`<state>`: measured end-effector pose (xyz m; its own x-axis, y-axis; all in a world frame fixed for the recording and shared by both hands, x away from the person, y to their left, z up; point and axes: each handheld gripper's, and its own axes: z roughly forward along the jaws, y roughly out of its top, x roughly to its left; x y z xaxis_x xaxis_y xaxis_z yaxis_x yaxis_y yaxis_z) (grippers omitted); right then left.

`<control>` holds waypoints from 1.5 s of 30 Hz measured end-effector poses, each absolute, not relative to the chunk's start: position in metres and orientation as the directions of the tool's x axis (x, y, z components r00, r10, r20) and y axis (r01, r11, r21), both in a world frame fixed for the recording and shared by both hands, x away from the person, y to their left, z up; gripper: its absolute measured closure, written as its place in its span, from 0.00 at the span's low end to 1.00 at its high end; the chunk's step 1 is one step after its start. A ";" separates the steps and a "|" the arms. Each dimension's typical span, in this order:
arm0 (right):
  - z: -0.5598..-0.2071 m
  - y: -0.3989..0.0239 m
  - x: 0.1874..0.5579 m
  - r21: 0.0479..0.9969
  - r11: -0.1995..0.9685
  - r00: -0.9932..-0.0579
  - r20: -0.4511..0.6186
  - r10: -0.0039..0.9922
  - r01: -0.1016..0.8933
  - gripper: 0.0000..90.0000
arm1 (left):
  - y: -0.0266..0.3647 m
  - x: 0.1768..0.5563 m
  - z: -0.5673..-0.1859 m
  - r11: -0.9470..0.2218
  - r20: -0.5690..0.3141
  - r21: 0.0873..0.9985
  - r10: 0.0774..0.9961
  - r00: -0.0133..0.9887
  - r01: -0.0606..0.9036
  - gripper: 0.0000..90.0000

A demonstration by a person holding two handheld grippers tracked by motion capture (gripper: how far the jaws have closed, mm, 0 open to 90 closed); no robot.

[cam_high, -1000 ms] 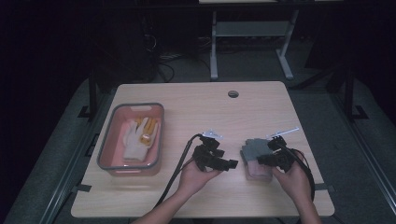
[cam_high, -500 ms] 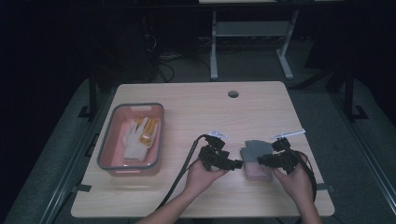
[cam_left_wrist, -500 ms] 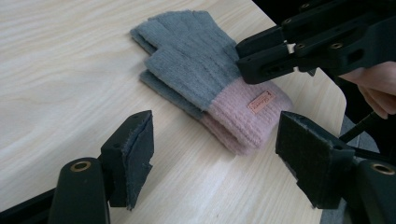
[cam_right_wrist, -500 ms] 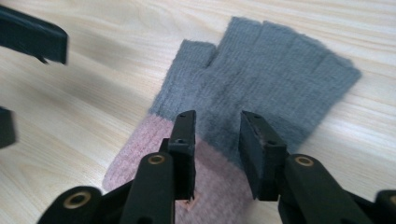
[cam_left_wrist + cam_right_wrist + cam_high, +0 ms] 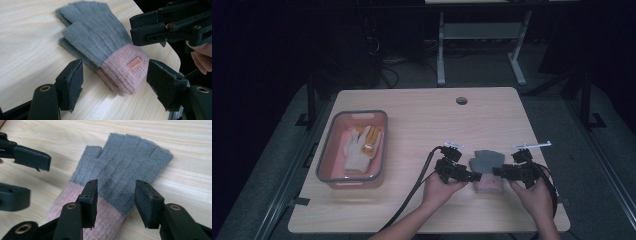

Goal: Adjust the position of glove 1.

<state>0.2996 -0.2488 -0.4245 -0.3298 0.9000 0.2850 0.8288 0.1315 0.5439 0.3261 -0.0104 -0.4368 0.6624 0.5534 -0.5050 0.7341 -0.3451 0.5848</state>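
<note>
Grey-pink gloves [image 5: 487,170] are lying stacked flat near the table [image 5: 422,120] front edge. Left gripper [image 5: 113,82] is gaping, unloaded; right gripper [image 5: 116,200] jaws have just been opening, nothing pinched. Risk: grabbing one layer, splitting the stack.

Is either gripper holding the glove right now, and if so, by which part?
Neither. The glove lies flat on the table; the left gripper is open, and the right gripper has just been opening above it.

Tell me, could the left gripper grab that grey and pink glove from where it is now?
Probably yes. The left gripper stands open right at the pink cuff of the glove, with bare table between. The right gripper, its jaws just opened, hovers close on the other side.
</note>
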 end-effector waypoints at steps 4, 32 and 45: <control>-0.430 -0.251 0.299 0.532 0.113 -0.310 0.298 0.903 0.839 0.56 | -0.016 0.324 -0.441 -0.348 -0.495 0.582 0.566 0.660 0.735 0.34; -0.460 -0.268 0.308 0.433 -0.007 -0.234 0.502 0.833 0.901 0.53 | -0.037 0.324 -0.464 -0.350 -0.539 0.502 0.588 0.603 0.791 0.45; -0.465 -0.271 0.310 0.400 -0.055 -0.206 0.579 0.789 0.915 0.63 | -0.034 0.334 -0.471 -0.281 -0.636 0.449 0.566 0.524 0.848 0.57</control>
<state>0.3098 -0.2705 -0.4655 -0.2055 0.7892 0.5788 0.9149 -0.0550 0.3998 0.3337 -0.0340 -0.4708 0.5243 0.5658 -0.6364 0.8482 -0.2812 0.4488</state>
